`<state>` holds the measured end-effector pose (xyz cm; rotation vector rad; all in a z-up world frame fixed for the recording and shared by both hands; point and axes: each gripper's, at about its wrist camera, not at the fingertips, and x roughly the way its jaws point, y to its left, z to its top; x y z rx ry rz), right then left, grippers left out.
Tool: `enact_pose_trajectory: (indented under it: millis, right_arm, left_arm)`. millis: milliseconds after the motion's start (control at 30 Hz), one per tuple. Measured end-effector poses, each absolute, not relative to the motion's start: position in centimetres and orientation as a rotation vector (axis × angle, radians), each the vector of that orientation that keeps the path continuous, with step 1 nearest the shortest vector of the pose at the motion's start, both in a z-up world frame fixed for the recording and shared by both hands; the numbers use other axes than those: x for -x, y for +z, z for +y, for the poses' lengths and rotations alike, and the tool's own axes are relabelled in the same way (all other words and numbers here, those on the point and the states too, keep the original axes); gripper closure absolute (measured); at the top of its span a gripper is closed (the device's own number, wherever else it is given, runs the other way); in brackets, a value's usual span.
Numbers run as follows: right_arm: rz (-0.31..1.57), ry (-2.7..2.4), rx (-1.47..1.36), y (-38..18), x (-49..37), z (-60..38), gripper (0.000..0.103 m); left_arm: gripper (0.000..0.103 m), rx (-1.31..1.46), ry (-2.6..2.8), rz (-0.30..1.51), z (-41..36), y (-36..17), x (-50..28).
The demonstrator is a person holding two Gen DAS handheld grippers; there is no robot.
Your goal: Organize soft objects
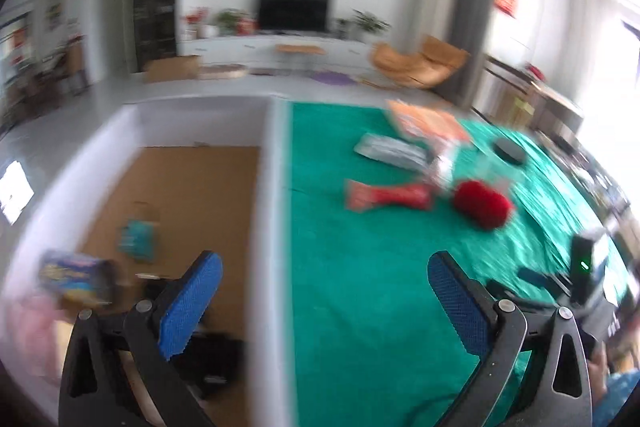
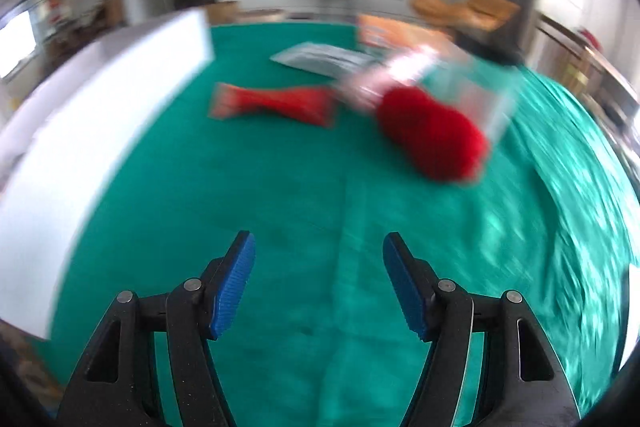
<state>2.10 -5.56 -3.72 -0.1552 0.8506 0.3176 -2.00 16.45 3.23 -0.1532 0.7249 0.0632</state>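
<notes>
A red fluffy soft object [image 1: 482, 203] [image 2: 434, 139] lies on the green cloth [image 1: 380, 267] [image 2: 280, 187], with a red packet [image 1: 386, 195] [image 2: 276, 102], a silver packet [image 1: 390, 149] [image 2: 320, 59], an orange packet [image 1: 428, 123] and a clear bag [image 2: 460, 83] near it. A white-walled box [image 1: 272, 187] [image 2: 100, 115] with a cardboard floor holds a teal packet [image 1: 138, 237] and a blue packet [image 1: 76, 277]. My left gripper [image 1: 324, 267] is open and empty over the box wall. My right gripper [image 2: 318, 247] is open and empty above the cloth.
A black round object [image 1: 508, 151] lies at the cloth's far right. A black device with a green light [image 1: 584, 267] is at the right. Behind are a TV unit [image 1: 294, 11], orange chairs [image 1: 420, 61] and the floor. Both views are motion-blurred.
</notes>
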Motion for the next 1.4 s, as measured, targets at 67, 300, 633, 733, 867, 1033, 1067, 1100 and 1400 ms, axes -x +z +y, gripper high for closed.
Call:
enact_pose_trajectory:
  millis: [67,300,633,733,867,1033,1067,1100,1400]
  right_arm:
    - [0.853,0.246,0.114,-5.0,-2.1,-8.5,0.033]
    - [0.858,0.16,-0.001,-6.0,-3.0,-12.1,0.034]
    - [0.864,0.163,0.024,-6.7,-3.3,-11.6,0.028]
    - [0.867,0.16,0.037,-6.7,-3.3,-11.4,0.028]
    - [0.869,0.155,0.053,-6.9,-3.3,-11.2,0.027]
    - [0.87,0.156,0.053,-6.9,-3.3,-11.2,0.026]
    - [0.87,0.156,0.053,-6.9,-3.3,-11.2,0.026]
    - [0.87,0.156,0.053,-6.9,-3.3,-11.2,0.026]
    - [0.87,0.156,0.053,-6.8,-3.3,-11.2,0.026]
  left_arm:
    - [0.001,0.107,-0.033,0.771,12.3,1.3,0.3]
    - [0.001,0.016,-0.065,0.863,7.1,-4.7,-5.3]
    - [0.001,0.036,-0.003,0.94,9.0,-9.3,-6.6]
    - [0.0,0.021,-0.003,0.949,8.9,-9.6,-6.7]
    - [0.0,0.004,-0.002,0.956,8.8,-9.8,-7.0]
    - [0.0,0.003,-0.002,0.957,9.0,-9.8,-7.1]
    - [0.0,0.003,-0.002,0.957,9.0,-9.8,-7.1]
    - [0.0,0.003,-0.002,0.957,9.0,-9.8,-7.1]
    - [0.0,0.003,-0.002,0.957,9.0,-9.8,-7.1]
